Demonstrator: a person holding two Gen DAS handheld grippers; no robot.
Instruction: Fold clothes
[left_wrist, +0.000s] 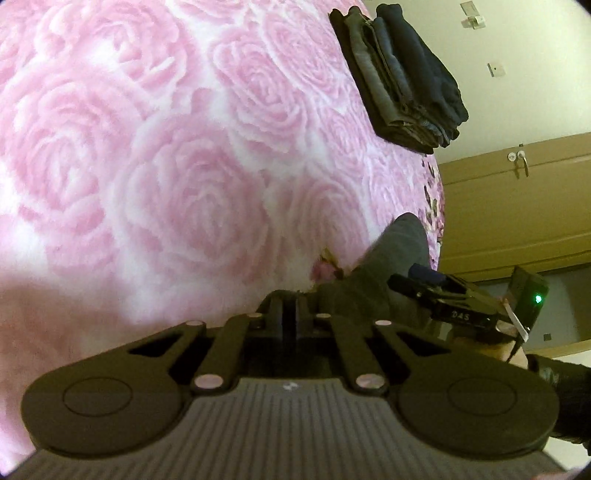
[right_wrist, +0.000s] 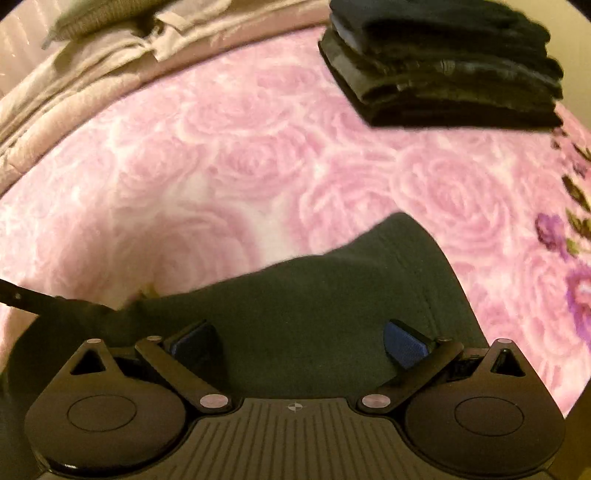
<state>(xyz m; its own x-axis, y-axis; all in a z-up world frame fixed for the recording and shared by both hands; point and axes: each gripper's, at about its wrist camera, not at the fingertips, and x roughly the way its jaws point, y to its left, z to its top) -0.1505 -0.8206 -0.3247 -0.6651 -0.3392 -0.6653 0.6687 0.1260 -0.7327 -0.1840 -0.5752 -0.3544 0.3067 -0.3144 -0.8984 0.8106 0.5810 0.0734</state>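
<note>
left wrist view: the left gripper (left_wrist: 290, 306) has its jaws pressed together. whether they pinch an edge of the dark garment (left_wrist: 391, 258) cannot be told; the cloth lies just beside the tips, to their right. the garment rests on the pink rose blanket (left_wrist: 166, 166), near its edge. the right gripper (left_wrist: 417, 286) shows from the side over the same cloth. a stack of folded dark clothes (left_wrist: 399, 77) sits well apart, toward the far end of the blanket. only this view shows the wooden door (left_wrist: 517, 206) and the wall behind.

right wrist view: the right gripper (right_wrist: 295, 343) has its jaws spread wide, the blue pads (right_wrist: 404, 347) apart, with the dark garment (right_wrist: 332, 295) below and between them, not clamped. the folded stack (right_wrist: 443, 66) lies beyond. only this view shows the beige bedding (right_wrist: 92, 66) heaped at the blanket's far side.

progress, judged: several items are folded and stacked; the current garment remains unfolded or partly folded.
</note>
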